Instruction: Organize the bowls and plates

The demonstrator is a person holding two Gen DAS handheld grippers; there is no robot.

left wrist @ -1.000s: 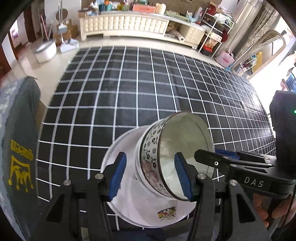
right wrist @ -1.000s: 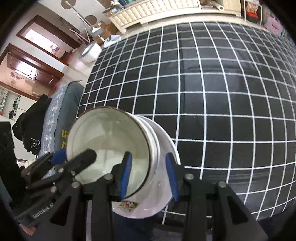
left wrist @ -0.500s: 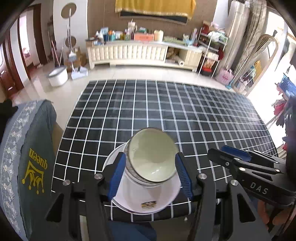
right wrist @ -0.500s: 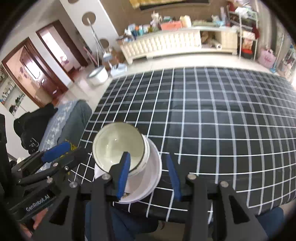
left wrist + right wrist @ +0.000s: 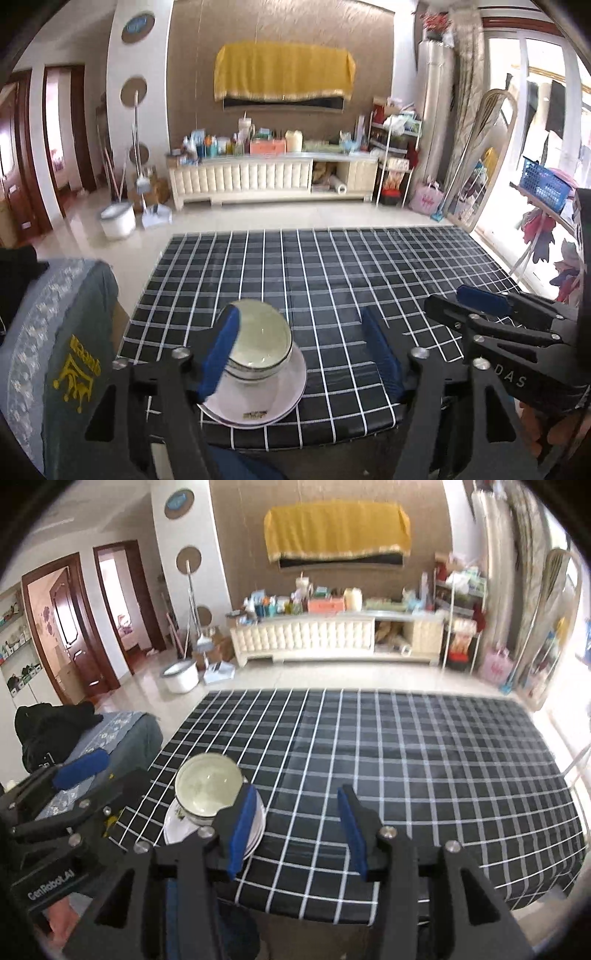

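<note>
both grippers have pulled back and up, left gripper (image 5: 303, 350) and right gripper (image 5: 295, 827) spread wide with nothing between the pads. the bowl (image 5: 258, 349), tilted a second ago, now sits upright on the white plate (image 5: 266, 400) near the front-left edge of the checked table (image 5: 369, 266).
</note>
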